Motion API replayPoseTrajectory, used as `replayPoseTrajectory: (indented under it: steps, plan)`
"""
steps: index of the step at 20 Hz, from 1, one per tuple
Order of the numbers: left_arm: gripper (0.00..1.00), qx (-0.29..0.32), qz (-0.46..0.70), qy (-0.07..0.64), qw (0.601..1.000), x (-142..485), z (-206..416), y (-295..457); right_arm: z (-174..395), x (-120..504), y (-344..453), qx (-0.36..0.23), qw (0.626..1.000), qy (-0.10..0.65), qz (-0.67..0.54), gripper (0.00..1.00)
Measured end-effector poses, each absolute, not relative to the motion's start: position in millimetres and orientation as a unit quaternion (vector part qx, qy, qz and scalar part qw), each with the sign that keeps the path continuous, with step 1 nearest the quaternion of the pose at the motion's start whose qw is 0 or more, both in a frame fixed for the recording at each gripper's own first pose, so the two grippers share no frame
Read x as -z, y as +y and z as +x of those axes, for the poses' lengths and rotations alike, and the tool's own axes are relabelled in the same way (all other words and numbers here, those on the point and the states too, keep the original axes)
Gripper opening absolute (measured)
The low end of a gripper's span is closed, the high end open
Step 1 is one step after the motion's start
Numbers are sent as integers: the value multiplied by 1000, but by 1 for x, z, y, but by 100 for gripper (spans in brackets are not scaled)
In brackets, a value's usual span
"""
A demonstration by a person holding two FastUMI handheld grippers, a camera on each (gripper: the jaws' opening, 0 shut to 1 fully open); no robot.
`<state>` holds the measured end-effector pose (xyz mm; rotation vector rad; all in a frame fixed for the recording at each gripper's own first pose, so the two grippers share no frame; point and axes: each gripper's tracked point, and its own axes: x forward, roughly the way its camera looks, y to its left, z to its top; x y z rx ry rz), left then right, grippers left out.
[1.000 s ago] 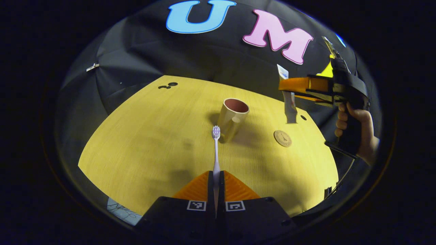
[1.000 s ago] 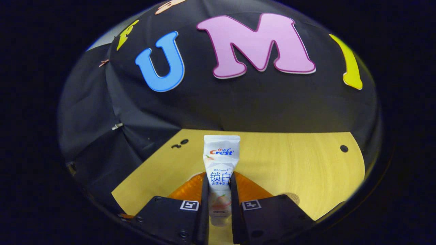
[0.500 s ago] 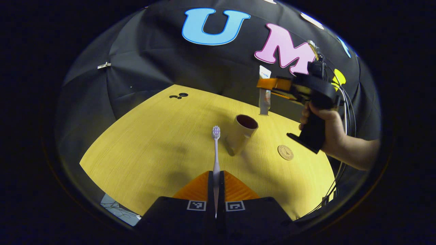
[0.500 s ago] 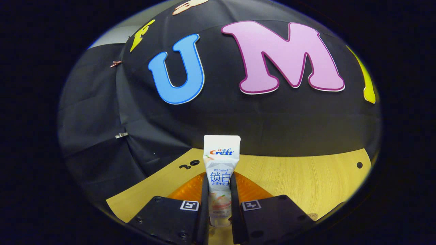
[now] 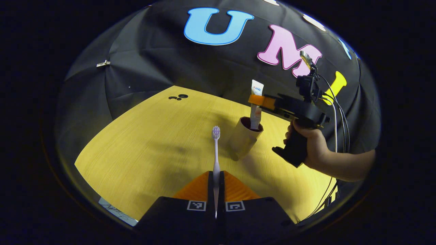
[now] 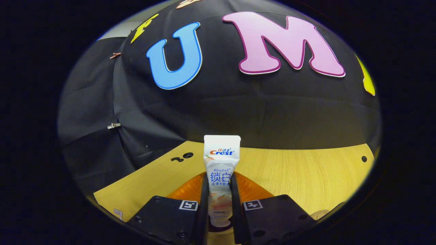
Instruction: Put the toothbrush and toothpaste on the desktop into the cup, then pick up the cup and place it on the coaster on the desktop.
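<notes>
Having swung over from the side, the right gripper (image 5: 256, 100) is lowering the soft toothpaste (image 5: 255, 106), jaws pinching mid-tube, into the cup (image 5: 244, 139), while the left gripper (image 5: 216, 182) is pinching the light, stiff toothbrush (image 5: 216, 149) handle.

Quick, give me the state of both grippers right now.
Left gripper: closed on the toothbrush, held above the desktop.
Right gripper: closed on the toothpaste, its lower end inside the cup.

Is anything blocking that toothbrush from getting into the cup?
Partly: the toothpaste, clamped in the right hand-held gripper, stands with its lower end in the cup. The toothbrush, in the left hand-held gripper, has bare desktop before it.
</notes>
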<state>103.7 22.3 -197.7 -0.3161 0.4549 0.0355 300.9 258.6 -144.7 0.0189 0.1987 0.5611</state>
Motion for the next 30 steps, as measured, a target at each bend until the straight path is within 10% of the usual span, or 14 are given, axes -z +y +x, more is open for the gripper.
replayPoseTrajectory:
  steps: [5,9,30]
  plan:
    - [6,-19,-159,224,961,199,104,23,286,170,265,-292,950,113,-8,34]
    - [7,-15,-144,216,966,190,105,19,274,167,250,-285,952,113,5,100]
    - [6,36,-158,18,987,56,248,-6,212,157,105,-224,962,156,19,98]
